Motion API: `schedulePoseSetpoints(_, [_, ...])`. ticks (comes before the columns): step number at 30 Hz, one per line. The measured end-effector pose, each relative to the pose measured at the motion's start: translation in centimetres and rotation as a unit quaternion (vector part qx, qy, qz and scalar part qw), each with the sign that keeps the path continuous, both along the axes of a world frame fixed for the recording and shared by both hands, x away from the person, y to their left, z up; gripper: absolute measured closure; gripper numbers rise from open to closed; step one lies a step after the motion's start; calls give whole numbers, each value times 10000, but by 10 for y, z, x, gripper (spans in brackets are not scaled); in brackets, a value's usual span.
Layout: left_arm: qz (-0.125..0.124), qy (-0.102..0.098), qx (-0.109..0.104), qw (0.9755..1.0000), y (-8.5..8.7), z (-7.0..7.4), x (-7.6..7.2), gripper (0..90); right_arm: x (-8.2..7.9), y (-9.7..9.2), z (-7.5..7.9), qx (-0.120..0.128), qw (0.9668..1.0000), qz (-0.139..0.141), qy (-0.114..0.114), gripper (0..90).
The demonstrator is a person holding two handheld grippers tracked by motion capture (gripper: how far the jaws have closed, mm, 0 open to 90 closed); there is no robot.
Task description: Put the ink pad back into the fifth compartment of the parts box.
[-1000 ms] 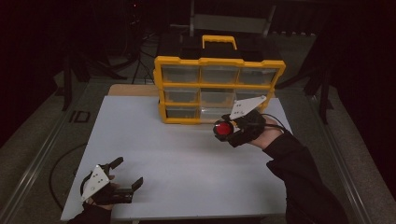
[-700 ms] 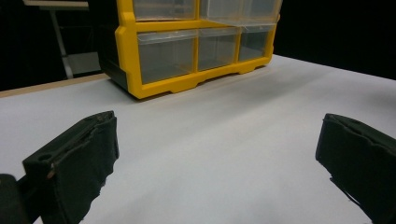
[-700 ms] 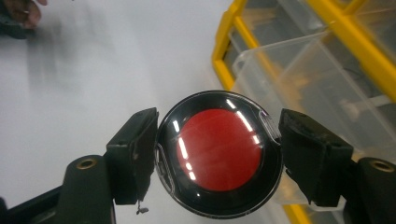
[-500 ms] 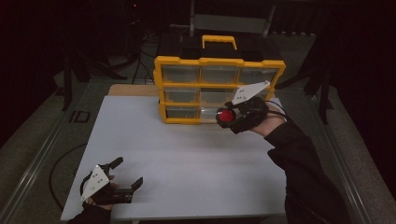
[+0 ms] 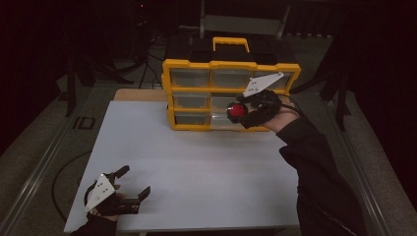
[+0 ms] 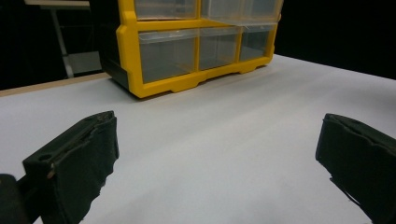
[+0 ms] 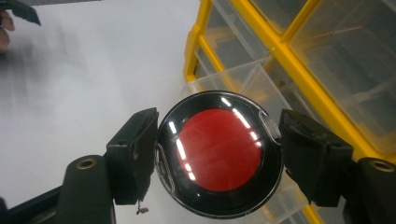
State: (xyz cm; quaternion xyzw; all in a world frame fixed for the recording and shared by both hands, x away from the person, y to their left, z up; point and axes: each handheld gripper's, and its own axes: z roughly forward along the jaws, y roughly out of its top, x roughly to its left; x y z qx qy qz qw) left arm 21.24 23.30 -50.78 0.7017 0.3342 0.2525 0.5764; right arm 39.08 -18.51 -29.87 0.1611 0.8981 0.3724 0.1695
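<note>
desk: white top (image 5: 196, 162), wooden strip showing along its far edge at 11 o'clock
drawer cabinet: yellow frame, clear drawers in three rows, black top with yellow handle (image 5: 231, 91); stands at 12 o'clock on the desk, front facing the person
right hand-held gripper: (image 5: 243, 110) raised in front of the cabinet's lower right drawers, about 1 o'clock; jaws pinching the round disc from both sides; grey plate on top, cable trailing back over the hand
round disc: red face, glossy black rim (image 7: 218, 154), clamped between the right jaws; in the high view it sits just in front of the middle/bottom row, right of centre (image 5: 238, 111)
open drawer: in the right gripper view a clear drawer (image 7: 243, 79) is pulled out behind the disc; which row, cannot tell for sure
right arm: dark sleeve (image 5: 319, 177) comes in from 5 o'clock
left hand-held gripper: (image 5: 133, 184) low at 7 o'clock near the desk's near edge, jaws spread wide, nothing between them; well apart from the cabinet
left gripper view: both black pads wide apart, left pad (image 6: 77, 161), bare desk between; cabinet's bottom drawers at 12 o'clock
left hand: (image 5: 101, 216) at the bottom edge, mostly cut off
</note>
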Motion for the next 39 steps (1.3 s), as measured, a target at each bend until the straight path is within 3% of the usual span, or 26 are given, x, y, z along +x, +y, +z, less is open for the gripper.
schedulePoseSetpoints(17, [-27, 7, -11, 10000, 0, 0, 0, 0, 23, 9, 3, 112, 9997, -221, 49, 303])
schedulePoseSetpoints(27, [-53, 18, 1, 10000, 0, -1, 1, 0, 43, 13, -9, 132, 9987, -417, 254, 302])
schedulePoseSetpoints(39, [-70, 45, 13, 10000, -1, -2, 1, 0, 55, 17, -24, 99, 9973, -596, 428, 302])
